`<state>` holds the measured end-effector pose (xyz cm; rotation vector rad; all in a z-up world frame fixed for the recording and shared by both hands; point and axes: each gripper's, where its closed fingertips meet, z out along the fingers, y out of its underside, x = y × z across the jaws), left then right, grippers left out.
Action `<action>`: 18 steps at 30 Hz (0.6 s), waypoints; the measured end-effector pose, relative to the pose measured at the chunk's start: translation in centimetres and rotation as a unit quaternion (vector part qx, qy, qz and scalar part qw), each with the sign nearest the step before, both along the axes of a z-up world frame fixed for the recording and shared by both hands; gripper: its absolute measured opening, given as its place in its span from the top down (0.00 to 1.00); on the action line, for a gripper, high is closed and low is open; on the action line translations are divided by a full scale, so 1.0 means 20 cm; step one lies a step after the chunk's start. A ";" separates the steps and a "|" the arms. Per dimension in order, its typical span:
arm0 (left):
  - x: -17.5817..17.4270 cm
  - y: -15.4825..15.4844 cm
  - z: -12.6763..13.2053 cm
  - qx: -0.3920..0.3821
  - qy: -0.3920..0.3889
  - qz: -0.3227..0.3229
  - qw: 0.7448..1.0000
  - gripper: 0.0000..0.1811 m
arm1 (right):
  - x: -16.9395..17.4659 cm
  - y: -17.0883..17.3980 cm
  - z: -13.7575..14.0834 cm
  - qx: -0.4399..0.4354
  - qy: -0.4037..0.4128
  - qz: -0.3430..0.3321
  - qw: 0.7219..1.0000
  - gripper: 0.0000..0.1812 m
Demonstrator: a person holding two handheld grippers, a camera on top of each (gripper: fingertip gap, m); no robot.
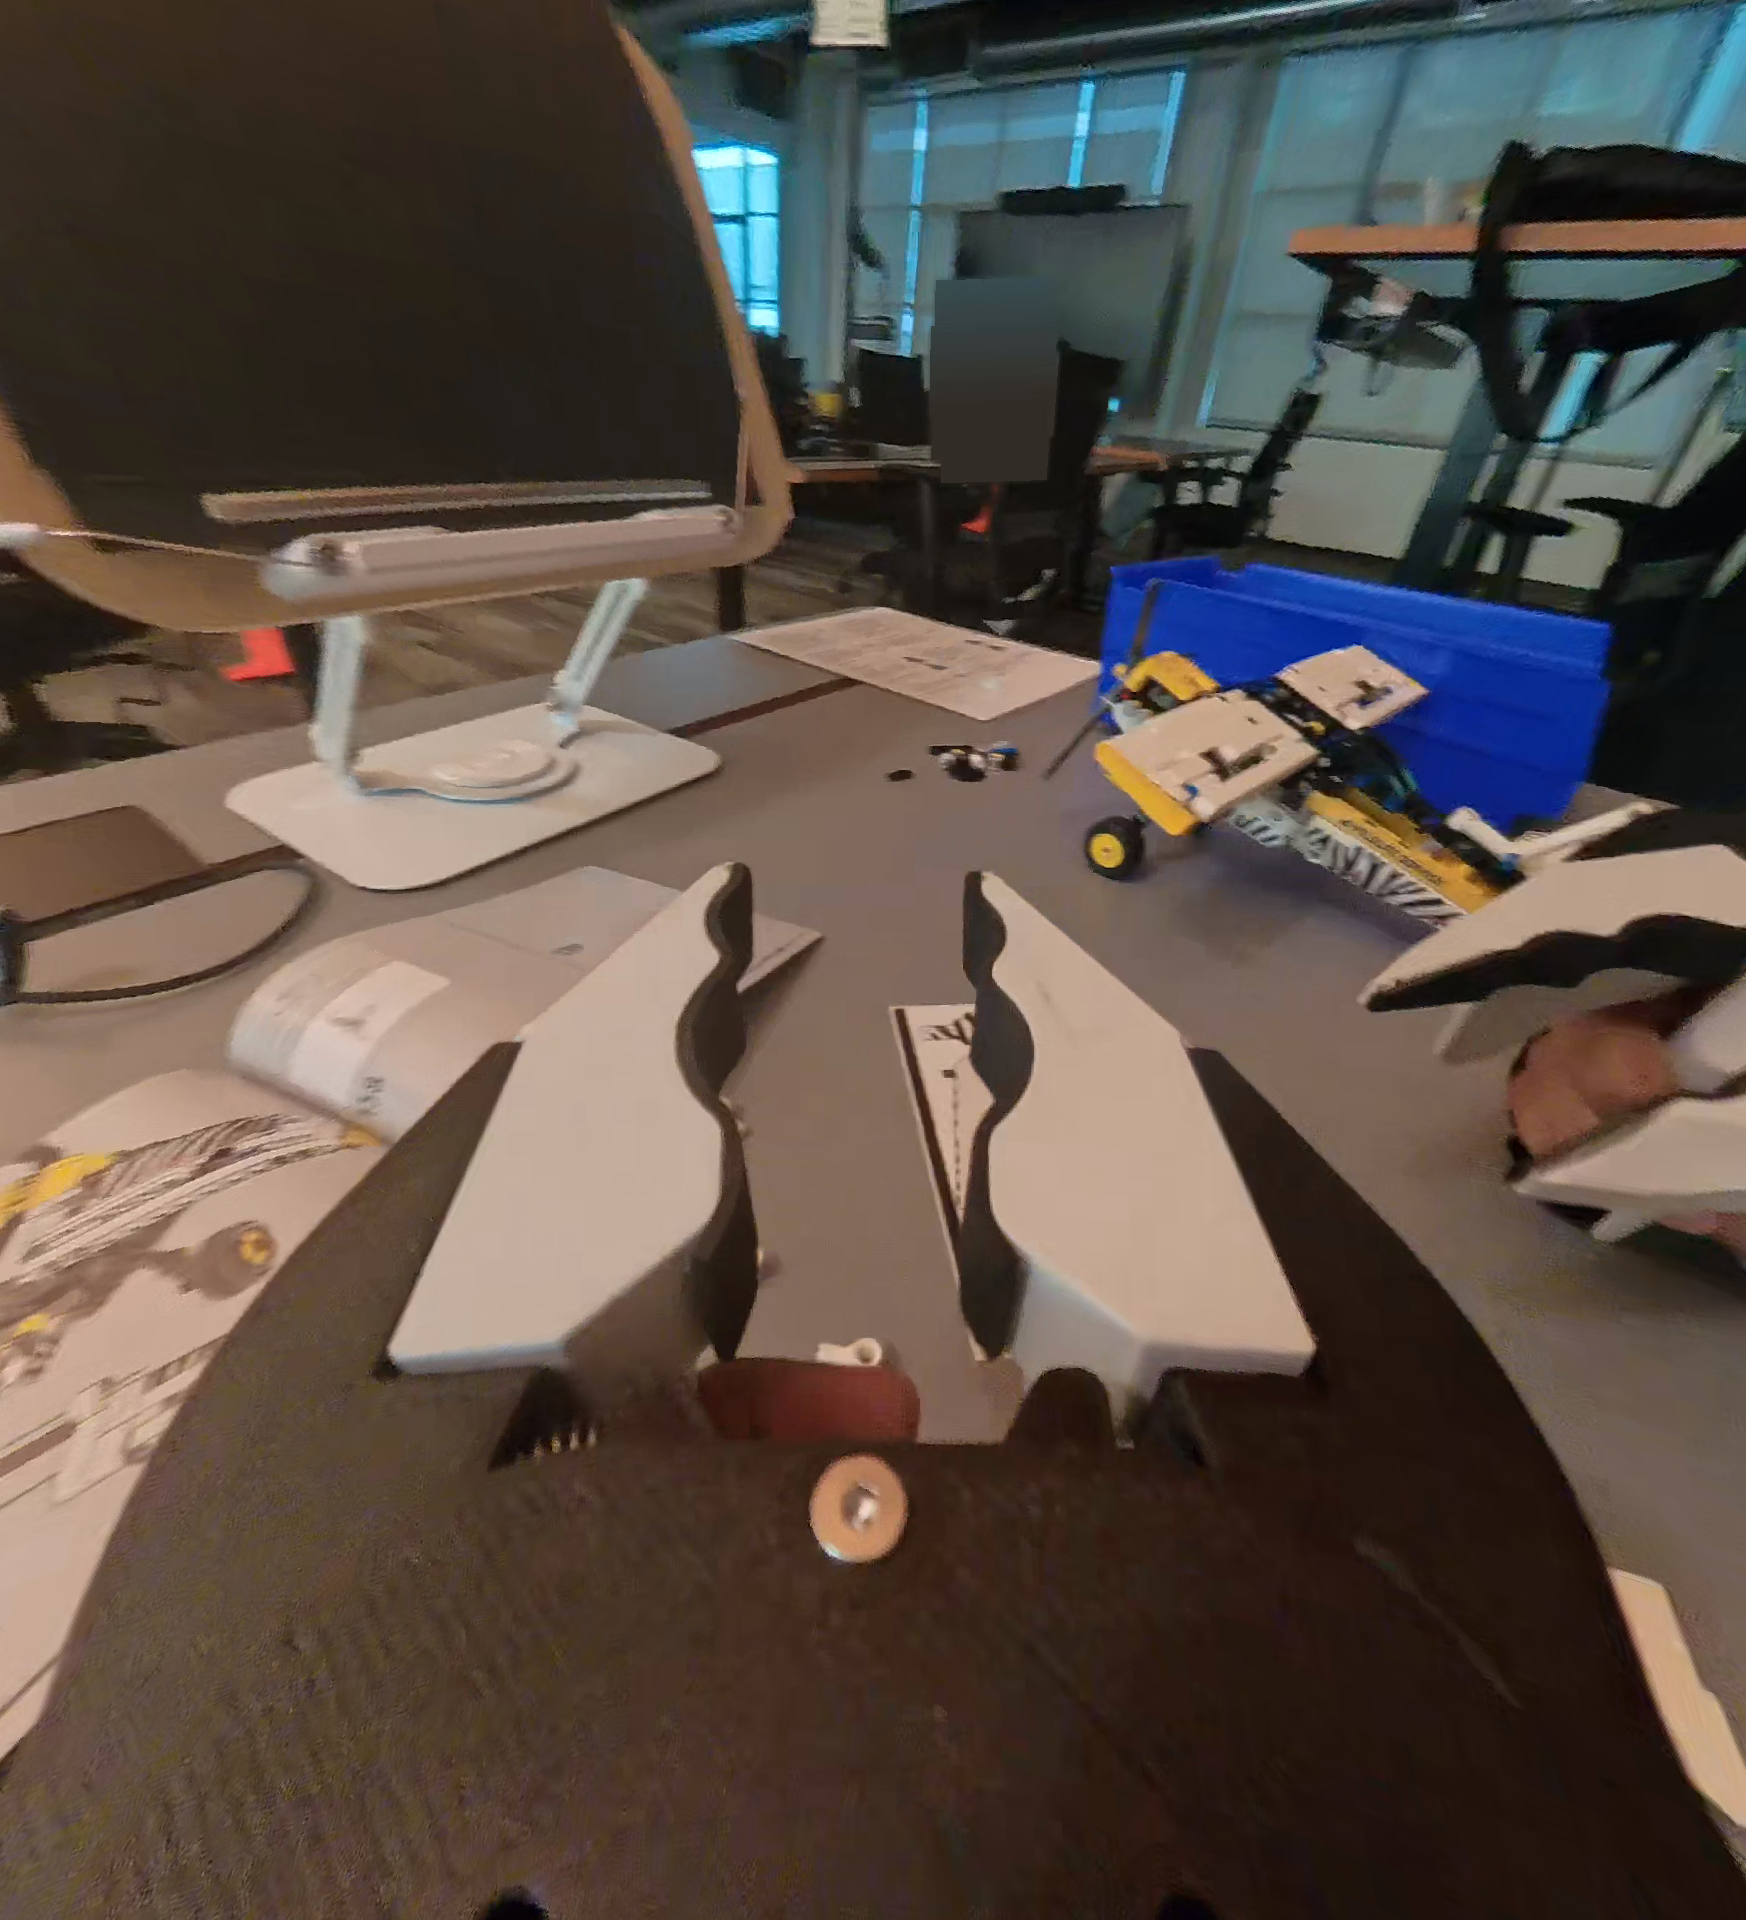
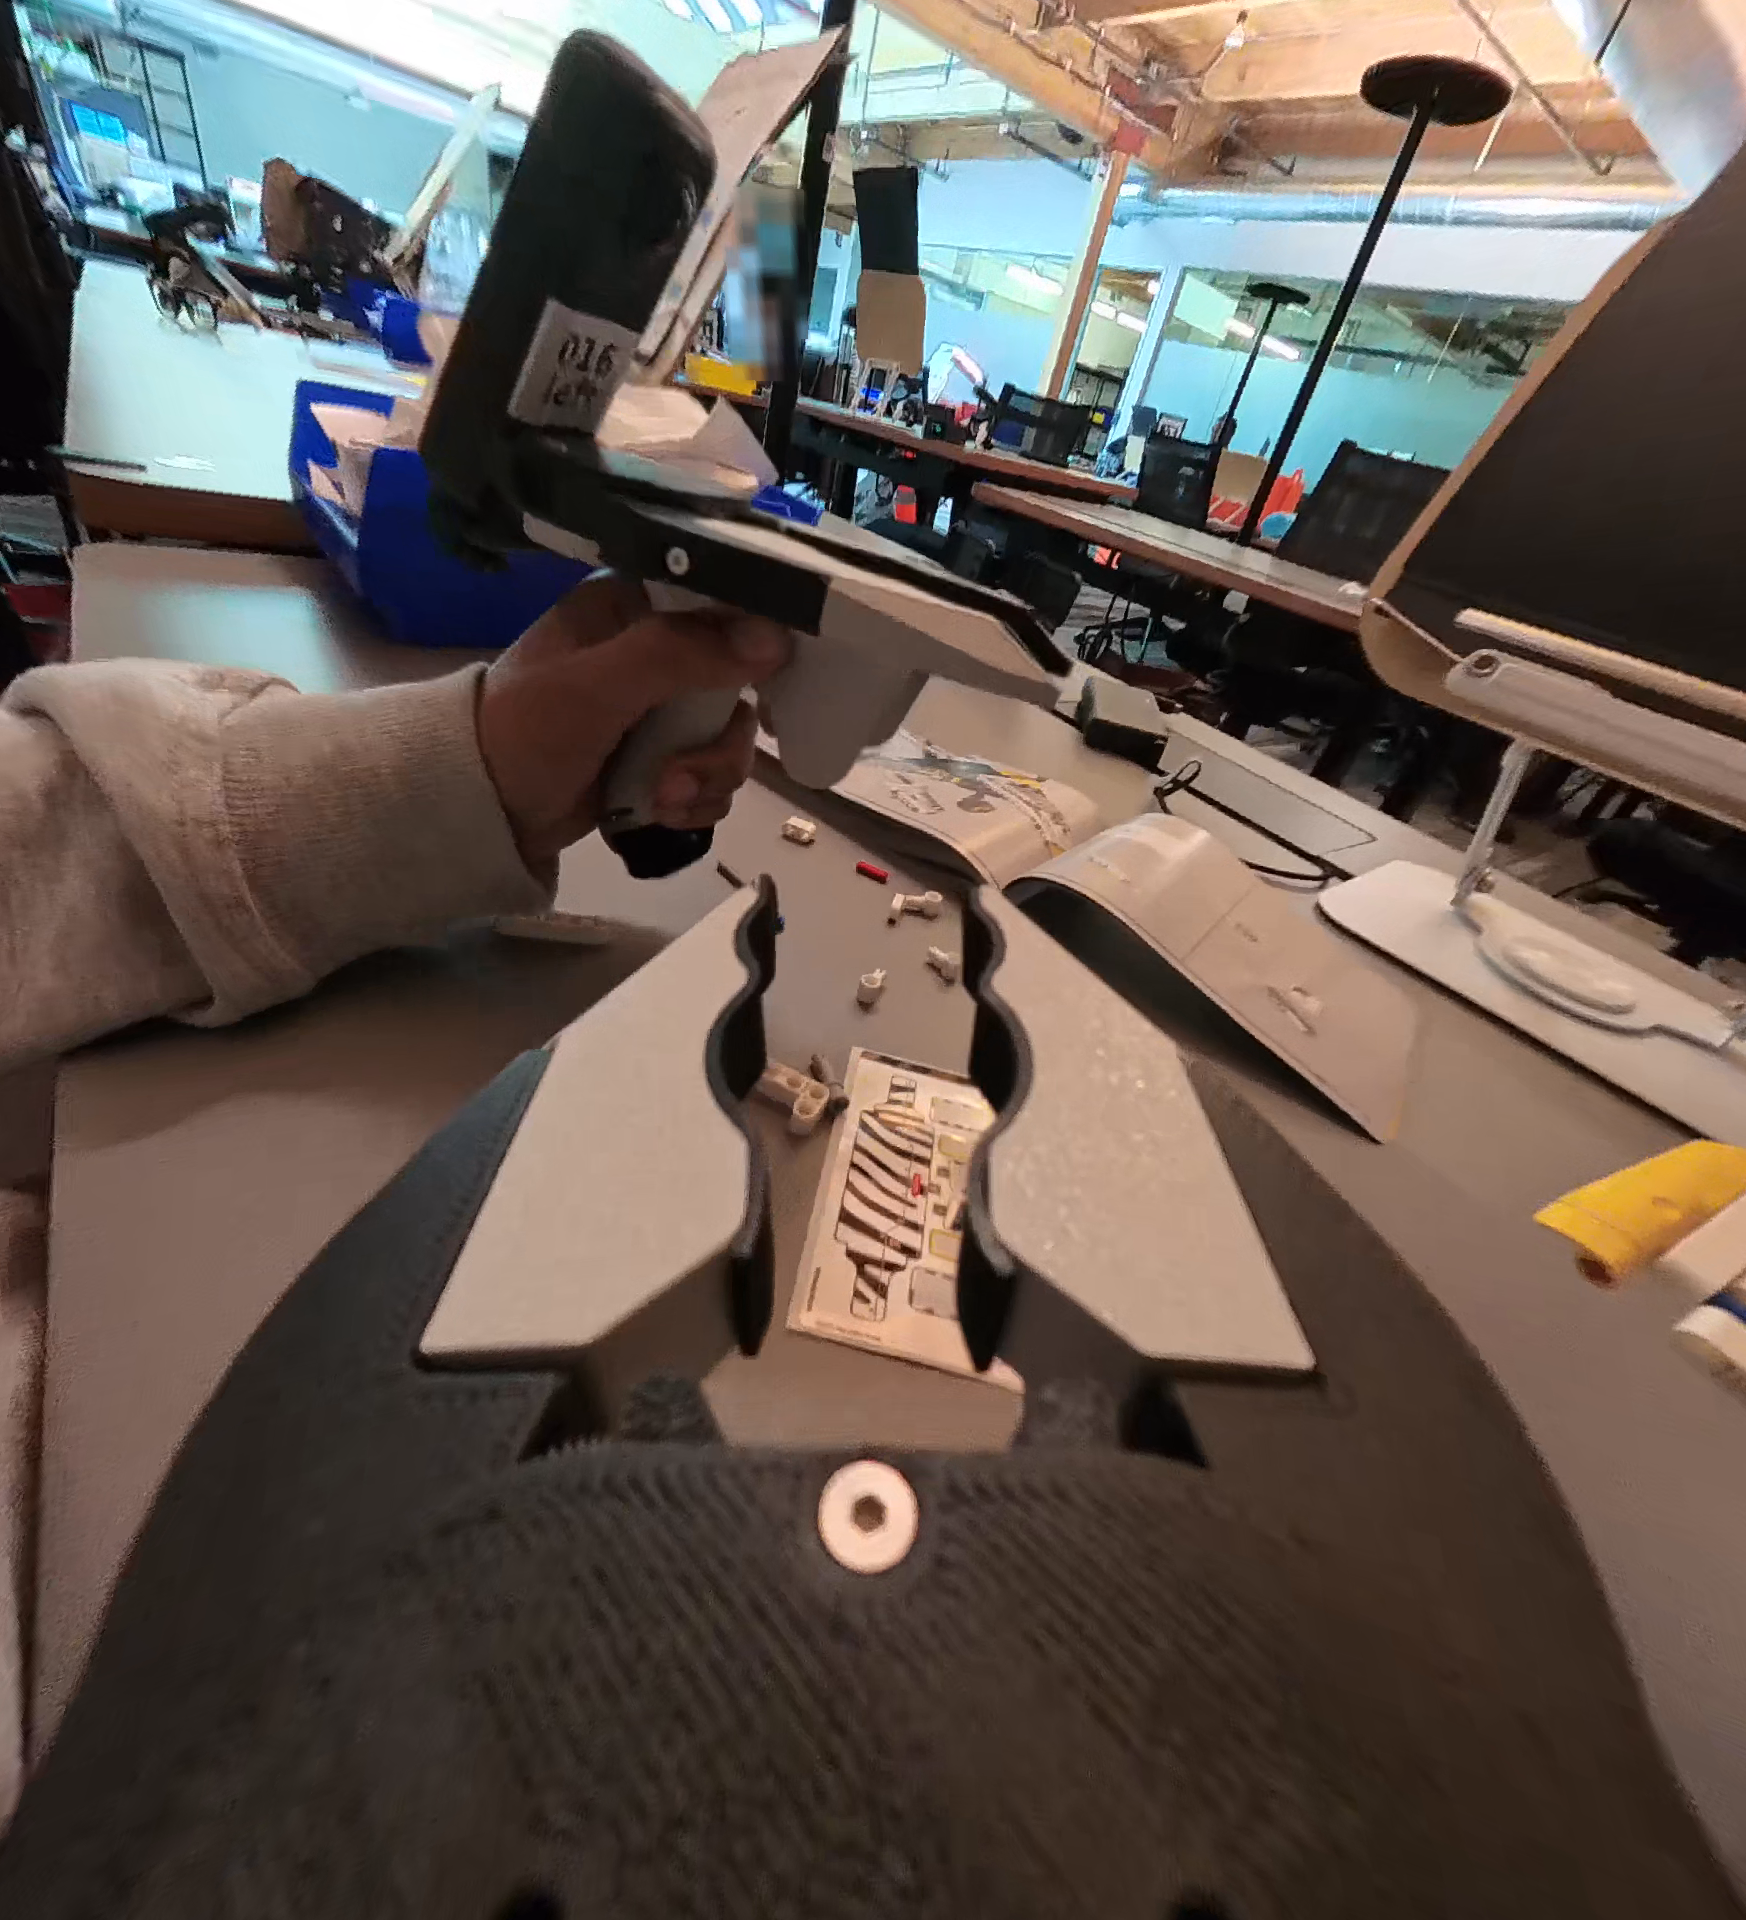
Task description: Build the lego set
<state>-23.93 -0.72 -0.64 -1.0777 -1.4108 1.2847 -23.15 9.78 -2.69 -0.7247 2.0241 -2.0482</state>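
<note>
We hold both tools empty above the table [image 1: 952, 821]. Our left gripper [image 1: 856, 914] hangs with its jaws wide apart and nothing between them; so does our right gripper [image 2: 869, 914], above the sticker sheet [image 2: 900, 1205] and a scatter of small loose pieces [image 2: 879, 977]. The half-built plane [image 1: 1264, 779] stands near the far edge, just in front of the blue bin [image 1: 1420, 665]. We judge this a pause between steps: next, one gripper must drop onto a loose piece and carry it to the plane.
</note>
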 end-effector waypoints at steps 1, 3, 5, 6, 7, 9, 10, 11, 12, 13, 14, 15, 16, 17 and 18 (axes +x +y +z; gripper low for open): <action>0.02 -0.01 0.02 -0.001 0.009 0.004 1.000 0.76 | 0.00 0.00 -0.01 0.008 0.008 0.001 1.000 0.80; 0.07 -0.01 0.07 -0.006 0.043 0.004 0.999 0.76 | 0.02 0.00 -0.04 0.024 0.013 0.008 1.000 0.77; 0.12 -0.05 0.10 -0.014 0.066 0.032 0.997 0.76 | 0.03 0.03 -0.06 0.028 0.017 0.017 0.999 0.77; 0.15 -0.06 0.11 -0.017 0.072 0.045 0.996 0.75 | 0.02 0.04 -0.05 0.024 0.018 0.015 0.999 0.77; 0.16 -0.07 0.11 -0.021 0.074 0.055 0.995 0.75 | 0.00 0.04 -0.05 0.020 0.018 0.012 1.000 0.77; 0.18 -0.07 0.10 -0.033 0.070 0.071 0.995 0.75 | -0.02 0.05 -0.04 0.018 0.009 0.007 1.000 0.77; 0.18 -0.08 0.10 -0.039 0.065 0.078 0.994 0.75 | -0.03 0.05 -0.03 0.019 0.001 0.007 1.000 0.77; 0.18 -0.08 0.09 -0.044 0.061 0.080 0.994 0.75 | -0.03 0.05 -0.03 0.020 -0.009 0.009 1.000 0.77; 0.17 -0.07 0.08 -0.045 0.058 0.077 0.994 0.75 | -0.04 0.05 -0.02 0.022 -0.019 0.012 1.000 0.77; 0.16 -0.06 0.07 -0.044 0.057 0.070 0.995 0.75 | -0.04 0.05 -0.02 0.024 -0.025 0.013 0.999 0.77; 0.15 -0.05 0.06 -0.040 0.054 0.060 0.996 0.75 | -0.04 0.05 -0.02 0.026 -0.029 0.012 0.999 0.77; 0.14 -0.03 0.05 -0.036 0.050 0.051 0.997 0.75 | -0.04 0.04 -0.03 0.028 -0.031 0.010 0.999 0.77; 0.14 -0.02 0.05 -0.033 0.047 0.046 0.997 0.75 | -0.05 0.04 -0.03 0.029 -0.030 0.007 0.999 0.77; 0.13 -0.01 0.04 -0.034 0.046 0.042 0.997 0.75 | -0.05 0.04 -0.03 0.029 -0.026 0.002 0.999 0.77; 0.13 -0.01 0.04 -0.036 0.046 0.040 0.997 0.75 | -0.06 0.03 -0.03 0.028 -0.021 -0.004 0.999 0.77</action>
